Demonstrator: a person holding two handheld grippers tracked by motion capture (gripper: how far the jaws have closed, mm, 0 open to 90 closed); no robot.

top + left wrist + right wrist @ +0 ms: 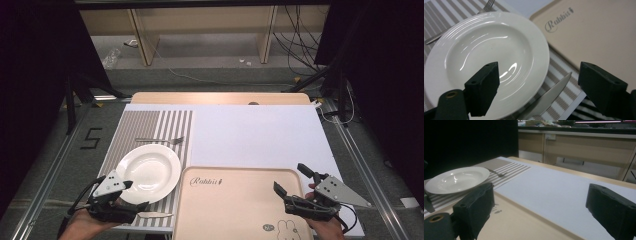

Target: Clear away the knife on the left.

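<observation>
We are looking down on a worktop (260, 127) covered by a white sheet, with a grey floor and wooden cabinet legs beyond it and dark curtains at both sides. Largest on it is the beige tray (240, 200) with "Rabbit" lettering, lying at the near edge in the middle. To its left we have the striped placemat (150, 125), and on that mat sits the white plate (148, 172), just beside the tray's left rim. A fork (160, 140) lies on the mat behind the plate, and a knife (155, 215) lies on the mat at the plate's near side, its blade pointing toward the tray. Our left tool (135, 195) hovers over the near rim of the plate, jaws spread wide and holding nothing; in the left gripper view the plate (486, 57) shows between its jaws with the knife (546, 98) just beside it. Our right tool (292, 179) hangs over the tray's right part, jaws wide apart too, empty; the right gripper view looks across the tray (524, 227) to the plate (456, 180) well off.
</observation>
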